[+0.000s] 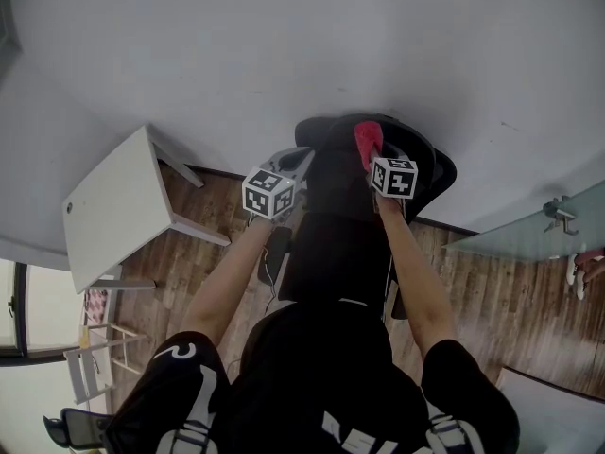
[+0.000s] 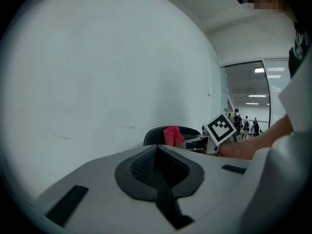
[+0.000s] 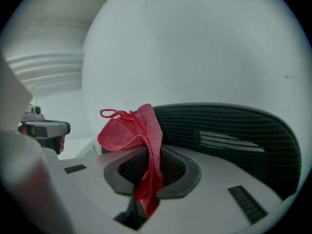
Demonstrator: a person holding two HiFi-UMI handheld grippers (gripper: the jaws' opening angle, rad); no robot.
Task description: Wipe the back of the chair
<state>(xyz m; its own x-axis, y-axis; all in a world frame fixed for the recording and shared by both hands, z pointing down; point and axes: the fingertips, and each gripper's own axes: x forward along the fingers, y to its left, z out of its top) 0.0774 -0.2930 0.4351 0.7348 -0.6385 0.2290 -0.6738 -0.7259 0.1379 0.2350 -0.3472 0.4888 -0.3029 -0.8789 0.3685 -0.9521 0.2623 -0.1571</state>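
Observation:
A black office chair (image 1: 345, 192) stands in front of me by the white wall, its mesh back (image 3: 234, 140) curving just beyond my right gripper. The right gripper (image 3: 148, 168) is shut on a red cloth (image 3: 139, 135), which bunches up above the jaws at the top edge of the chair back. From the head view the red cloth (image 1: 368, 141) sits on the chair's top, with the right gripper (image 1: 374, 158) behind it. My left gripper (image 2: 157, 156) is shut and holds nothing. It hovers at the chair's left side (image 1: 295, 165), apart from the cloth (image 2: 171, 135).
A white table (image 1: 113, 206) stands to the left on the wooden floor (image 1: 492, 301). A white wall (image 1: 284, 45) rises right behind the chair. A glass panel (image 1: 539, 227) is at the right, and a white rack (image 1: 95, 353) at the lower left.

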